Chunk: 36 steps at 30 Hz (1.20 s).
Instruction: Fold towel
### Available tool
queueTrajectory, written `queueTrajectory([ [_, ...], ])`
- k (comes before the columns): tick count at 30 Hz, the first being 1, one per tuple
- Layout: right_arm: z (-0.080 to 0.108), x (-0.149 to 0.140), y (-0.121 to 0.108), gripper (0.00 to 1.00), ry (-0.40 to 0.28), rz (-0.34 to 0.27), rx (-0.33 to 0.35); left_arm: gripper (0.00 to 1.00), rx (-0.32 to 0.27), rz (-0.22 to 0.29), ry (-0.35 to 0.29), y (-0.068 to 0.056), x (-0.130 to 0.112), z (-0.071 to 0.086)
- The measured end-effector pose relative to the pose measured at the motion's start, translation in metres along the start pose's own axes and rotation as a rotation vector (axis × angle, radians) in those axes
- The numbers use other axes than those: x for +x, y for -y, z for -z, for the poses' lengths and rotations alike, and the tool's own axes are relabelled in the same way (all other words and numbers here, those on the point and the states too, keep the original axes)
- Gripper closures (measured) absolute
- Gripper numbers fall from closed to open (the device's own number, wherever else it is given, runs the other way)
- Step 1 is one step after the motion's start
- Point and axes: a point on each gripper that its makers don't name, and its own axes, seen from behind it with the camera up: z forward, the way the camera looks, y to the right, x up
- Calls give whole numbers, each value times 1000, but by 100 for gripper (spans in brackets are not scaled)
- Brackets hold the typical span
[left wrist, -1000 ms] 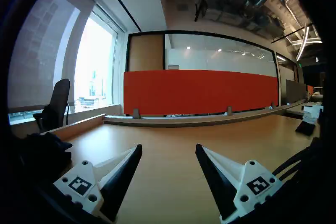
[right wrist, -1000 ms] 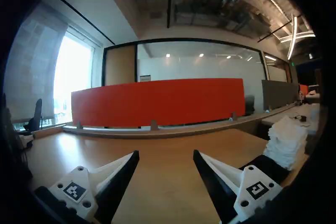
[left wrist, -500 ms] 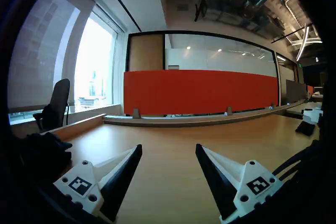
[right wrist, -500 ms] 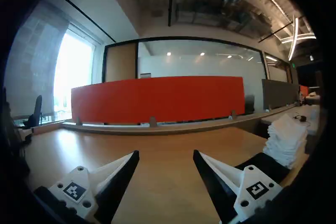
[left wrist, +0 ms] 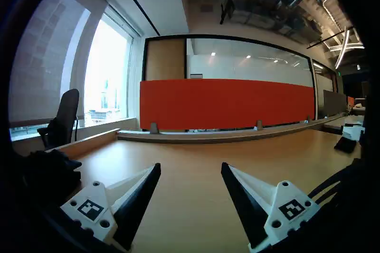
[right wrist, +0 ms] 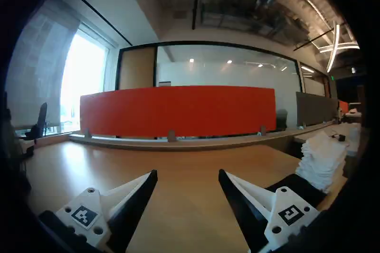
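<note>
A stack of folded white towels [right wrist: 325, 160] stands at the right end of the wooden table [right wrist: 190, 167] in the right gripper view, with a black object [right wrist: 297, 187] just in front of it. My right gripper [right wrist: 188, 174] hovers low over the bare wood left of the stack, open, nothing between its fingers. In the left gripper view, my left gripper [left wrist: 191, 167] is open too, low over the table [left wrist: 199, 158] with nothing held. Far to the right there, something white [left wrist: 354, 132] and a black object [left wrist: 345, 144] sit near the table's end.
An orange divider panel [left wrist: 227, 104] on a low ledge runs along the table's far edge. A black office chair [left wrist: 61, 125] stands by the bright window at left. A dark bundle [left wrist: 47, 170] lies at the table's left edge. Black cables [left wrist: 339, 182] run past the left gripper's right finger.
The right gripper view has tilted and shifted slightly, so the divider and towel stack sit a little differently. The left gripper has held still. Both grippers stay open.
</note>
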Motion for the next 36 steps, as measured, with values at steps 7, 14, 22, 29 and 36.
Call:
queueTrajectory([
  [7,1,-1,4,0,2,19,9,6,0,0,0,0,0,0],
  [14,0,-1,5,0,3,19,10,6,0,0,0,0,0,0],
  [22,0,-1,4,0,4,18,9,6,0,0,0,0,1,0],
  [29,0,-1,4,0,3,19,9,6,0,0,0,0,1,0],
  [36,1,-1,5,0,4,18,9,6,0,0,0,0,1,1],
])
